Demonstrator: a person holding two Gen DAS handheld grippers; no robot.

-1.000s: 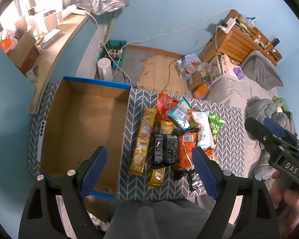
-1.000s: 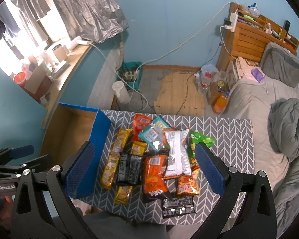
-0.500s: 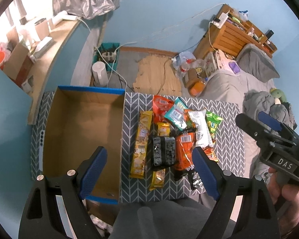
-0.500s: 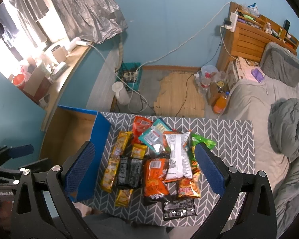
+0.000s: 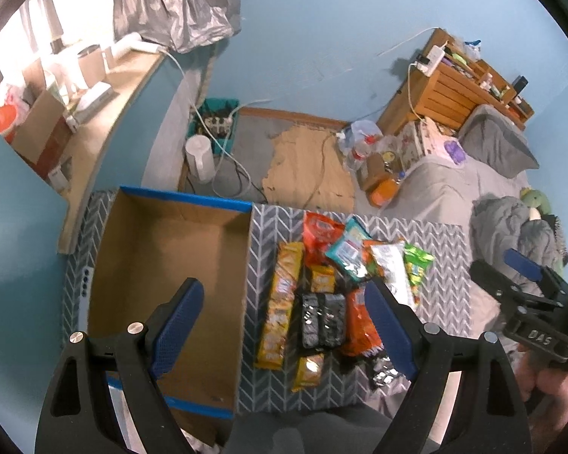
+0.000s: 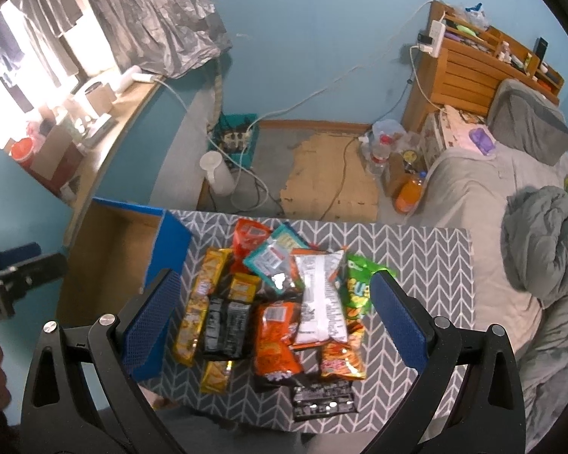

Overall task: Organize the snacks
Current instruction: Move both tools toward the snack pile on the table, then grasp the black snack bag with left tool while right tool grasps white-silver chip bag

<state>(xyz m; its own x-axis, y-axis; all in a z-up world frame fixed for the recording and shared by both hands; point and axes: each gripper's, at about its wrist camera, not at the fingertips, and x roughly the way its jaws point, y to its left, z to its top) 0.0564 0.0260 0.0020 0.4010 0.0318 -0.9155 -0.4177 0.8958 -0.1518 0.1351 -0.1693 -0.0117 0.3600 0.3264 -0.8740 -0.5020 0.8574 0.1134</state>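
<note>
Snacks heaped beside cardboard box.

You can read one marking for certain: the white letters "DAS" on the black body of your right gripper, seen from the left wrist camera. The printing on the snack packets on the table is too small and blurred for you to make out.
</note>
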